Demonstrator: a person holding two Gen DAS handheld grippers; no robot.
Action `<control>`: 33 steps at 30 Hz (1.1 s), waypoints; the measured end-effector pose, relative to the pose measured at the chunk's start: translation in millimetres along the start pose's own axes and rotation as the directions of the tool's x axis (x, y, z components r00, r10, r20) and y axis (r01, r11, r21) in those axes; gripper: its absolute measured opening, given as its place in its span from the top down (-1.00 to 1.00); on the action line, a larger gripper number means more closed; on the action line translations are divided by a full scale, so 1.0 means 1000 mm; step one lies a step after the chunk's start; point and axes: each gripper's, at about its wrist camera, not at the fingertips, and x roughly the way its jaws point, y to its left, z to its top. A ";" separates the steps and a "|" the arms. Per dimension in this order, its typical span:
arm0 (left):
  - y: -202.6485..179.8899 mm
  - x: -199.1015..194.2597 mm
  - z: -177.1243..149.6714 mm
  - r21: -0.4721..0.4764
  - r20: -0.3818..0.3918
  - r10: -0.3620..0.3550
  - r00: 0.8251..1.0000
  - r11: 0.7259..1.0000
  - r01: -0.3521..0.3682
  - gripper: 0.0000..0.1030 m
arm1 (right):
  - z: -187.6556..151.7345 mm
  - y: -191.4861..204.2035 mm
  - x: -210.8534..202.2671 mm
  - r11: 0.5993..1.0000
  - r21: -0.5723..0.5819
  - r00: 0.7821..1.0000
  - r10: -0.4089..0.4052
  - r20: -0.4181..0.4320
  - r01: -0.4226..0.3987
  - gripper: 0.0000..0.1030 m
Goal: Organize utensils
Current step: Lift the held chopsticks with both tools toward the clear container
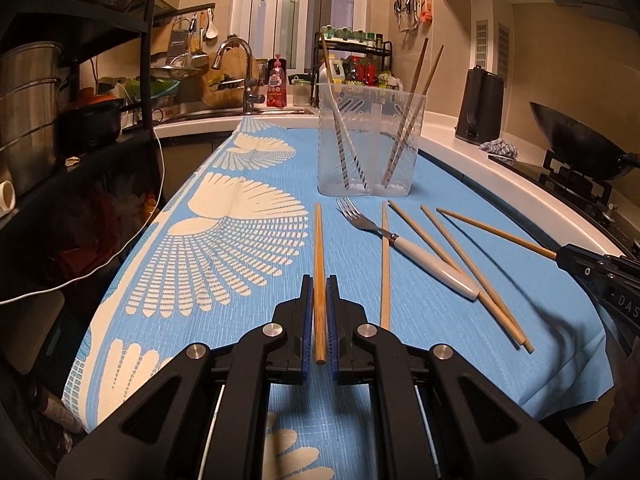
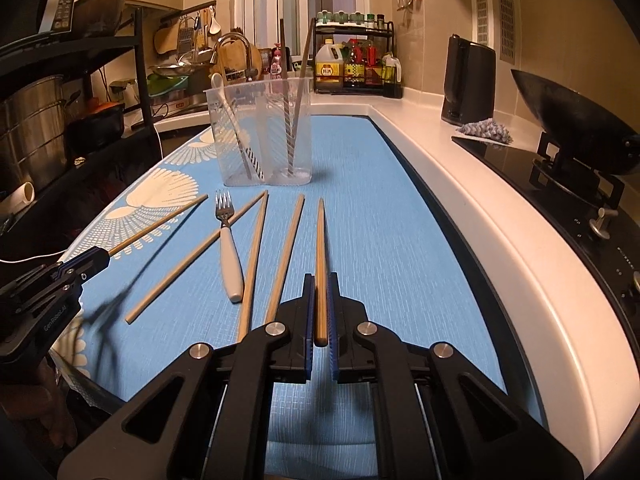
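Observation:
My left gripper [image 1: 319, 280] is shut on a wooden chopstick [image 1: 318, 264] that points toward the clear plastic holder [image 1: 370, 140]. My right gripper [image 2: 320, 280] is shut on another chopstick [image 2: 321, 248], also pointing forward; it also shows at the right edge of the left wrist view [image 1: 560, 258]. A white-handled fork [image 1: 404, 246] and three loose chopsticks [image 1: 464, 264] lie on the blue cloth in front of the holder [image 2: 264, 132]. The holder holds a white-handled utensil [image 1: 340, 136] in its left half and two chopsticks [image 1: 416, 112] in its right half.
The blue patterned cloth [image 1: 248, 200] covers the counter. A sink with faucet [image 1: 244, 72] is behind. A black kettle [image 2: 468, 84], a rag [image 2: 486, 130] and a wok on the stove [image 2: 572, 120] stand at the right. A black shelf with pots [image 1: 48, 112] is at the left.

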 end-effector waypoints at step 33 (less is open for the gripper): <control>0.006 -0.027 0.106 0.025 0.077 -0.090 0.993 0.996 0.088 0.87 | 0.102 -0.019 -0.047 0.997 0.028 0.989 0.066 0.129 -0.070 0.88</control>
